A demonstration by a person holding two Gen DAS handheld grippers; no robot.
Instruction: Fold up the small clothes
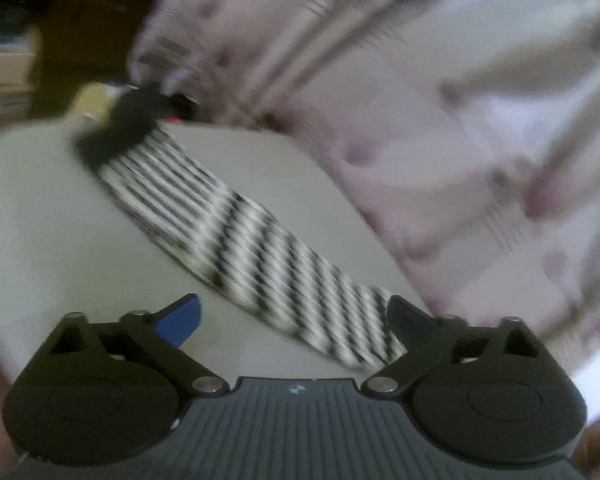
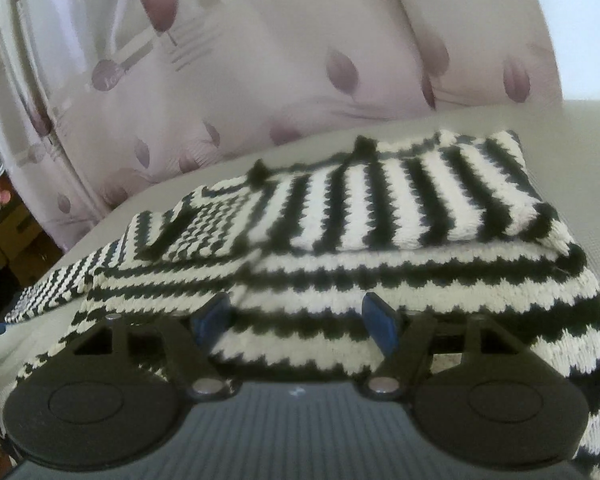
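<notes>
Both grippers spread wide — left gripper (image 1: 294, 312) over the striped sleeve (image 1: 236, 224), right gripper (image 2: 296, 320) above the striped sweater (image 2: 380, 208).

The left wrist view is smeared with motion blur: the striped sleeve (image 1: 236, 220), its dark cuff (image 1: 120, 124) and the curtain (image 1: 440, 100) lack sharp edges. The left gripper's (image 1: 296, 316) right finger hides the sleeve's near end. In the right wrist view, the sweater (image 2: 380, 216) runs off the right edge.

A home room; floral pink curtain (image 2: 260, 60) behind a pale table (image 2: 580, 128); cardboard boxes (image 2: 4, 236) beside it.
</notes>
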